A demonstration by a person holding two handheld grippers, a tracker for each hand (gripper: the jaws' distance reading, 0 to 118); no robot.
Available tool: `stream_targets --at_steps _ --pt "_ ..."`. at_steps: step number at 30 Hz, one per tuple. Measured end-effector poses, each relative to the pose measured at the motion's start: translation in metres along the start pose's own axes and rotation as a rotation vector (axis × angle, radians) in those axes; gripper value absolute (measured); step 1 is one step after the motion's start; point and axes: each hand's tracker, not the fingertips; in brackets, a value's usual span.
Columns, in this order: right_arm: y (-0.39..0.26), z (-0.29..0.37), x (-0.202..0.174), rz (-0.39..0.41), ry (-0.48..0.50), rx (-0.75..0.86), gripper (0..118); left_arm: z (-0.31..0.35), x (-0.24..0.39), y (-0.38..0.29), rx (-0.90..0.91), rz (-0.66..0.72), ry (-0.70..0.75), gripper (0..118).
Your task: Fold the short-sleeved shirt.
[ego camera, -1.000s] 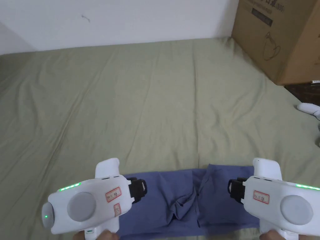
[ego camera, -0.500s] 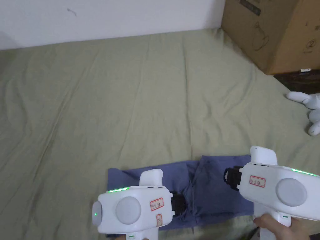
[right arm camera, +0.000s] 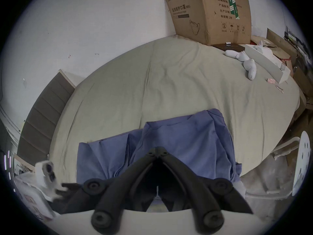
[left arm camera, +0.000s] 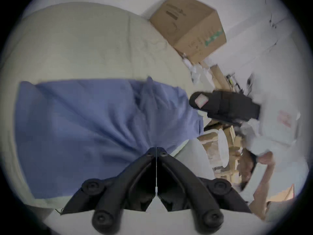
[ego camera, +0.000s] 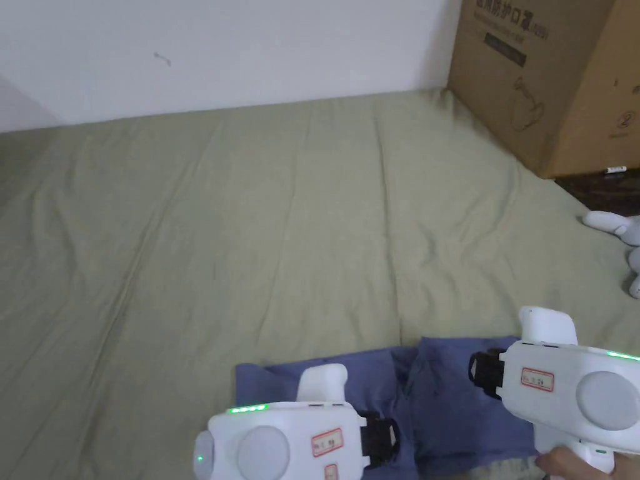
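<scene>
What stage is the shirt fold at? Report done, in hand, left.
Done: the blue shirt lies on the green sheet as a compact, layered rectangle, its sides apparently folded in.

In hand: the left gripper and right gripper both have closed jaws over the cloth; whether they pinch it is unclear.

Left: probably a final fold and smoothing the bunched middle.

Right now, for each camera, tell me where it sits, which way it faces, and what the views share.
Head view: above, looking down the bed; left tongs, right tongs, a hand.
Left gripper view: rides the left tongs, facing across the shirt.
Right gripper view: rides the right tongs, facing up the bed.
Shared: shirt and box.
</scene>
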Motion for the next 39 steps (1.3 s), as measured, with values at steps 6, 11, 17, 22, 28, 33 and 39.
stream_targets --at_steps 6,11,17,22,28,33,39 --pt "0.001 -0.008 -0.03 0.072 0.029 -0.013 0 0.081 -0.085 0.012 0.119 0.162 0.026 0" --pt "-0.006 -0.023 -0.052 0.102 0.053 -0.05 0 0.101 -0.142 0.001 0.148 0.216 0.027 3" --pt "-0.013 -0.03 -0.062 0.154 0.045 -0.088 0 0.062 -0.18 0.004 0.063 0.41 -0.16 90" --pt "-0.016 -0.035 -0.063 0.154 0.03 -0.115 0 0.023 -0.197 0.009 0.047 0.536 -0.369 78" --pt "-0.014 -0.036 -0.064 0.158 0.025 -0.121 0 0.023 -0.208 0.012 -0.01 0.552 -0.293 7" --pt "-0.012 -0.042 -0.067 0.126 0.039 -0.134 0 0.05 -0.213 0.023 -0.035 0.463 -0.245 7" --pt "-0.009 -0.044 -0.077 0.182 0.027 -0.137 0 0.136 -0.263 0.024 0.022 0.427 -0.11 7"
